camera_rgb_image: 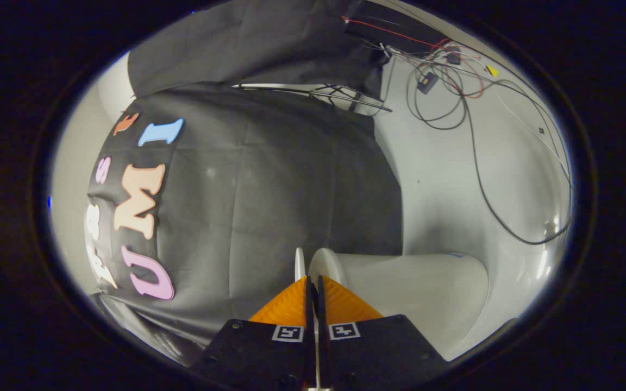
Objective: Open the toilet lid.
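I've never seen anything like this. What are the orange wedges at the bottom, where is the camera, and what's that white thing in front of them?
The camera rides on a hand-held gripper and looks forward along its two fingers, through a very wide lens that bends everything. The orange wedges are those fingers, on black mounts with small square markers. They are nearly together, and a thin white edge, seemingly the toilet lid, runs up between them, so they look clamped on it. The rounded white shape just beyond is the toilet, seen rolled sideways because the gripper is turned. Behind hangs the booth's black cloth wall, and loose cables trail over the white surface beyond the toilet.
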`<move>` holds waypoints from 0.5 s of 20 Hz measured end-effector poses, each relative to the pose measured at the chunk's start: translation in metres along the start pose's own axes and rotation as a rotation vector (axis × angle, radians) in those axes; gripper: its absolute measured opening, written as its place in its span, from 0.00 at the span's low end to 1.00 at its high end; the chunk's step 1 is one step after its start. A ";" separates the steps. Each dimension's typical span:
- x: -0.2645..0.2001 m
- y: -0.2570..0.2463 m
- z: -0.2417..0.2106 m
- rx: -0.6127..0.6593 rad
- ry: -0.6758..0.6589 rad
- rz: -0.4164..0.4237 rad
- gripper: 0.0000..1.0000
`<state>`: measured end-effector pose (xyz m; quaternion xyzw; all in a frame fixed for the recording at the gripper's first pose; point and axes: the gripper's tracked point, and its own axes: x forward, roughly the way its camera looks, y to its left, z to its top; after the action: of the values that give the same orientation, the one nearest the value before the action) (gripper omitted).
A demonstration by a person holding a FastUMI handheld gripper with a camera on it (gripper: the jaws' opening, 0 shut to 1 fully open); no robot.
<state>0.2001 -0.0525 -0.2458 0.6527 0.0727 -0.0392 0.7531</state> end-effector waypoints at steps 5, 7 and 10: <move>-0.009 0.059 -0.007 -0.153 0.001 0.027 0.02; -0.014 0.086 -0.013 -0.216 -0.002 0.051 0.03; -0.022 0.132 -0.030 -0.327 -0.003 0.098 0.03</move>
<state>0.1965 -0.0048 -0.1176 0.5241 0.0451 0.0090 0.8504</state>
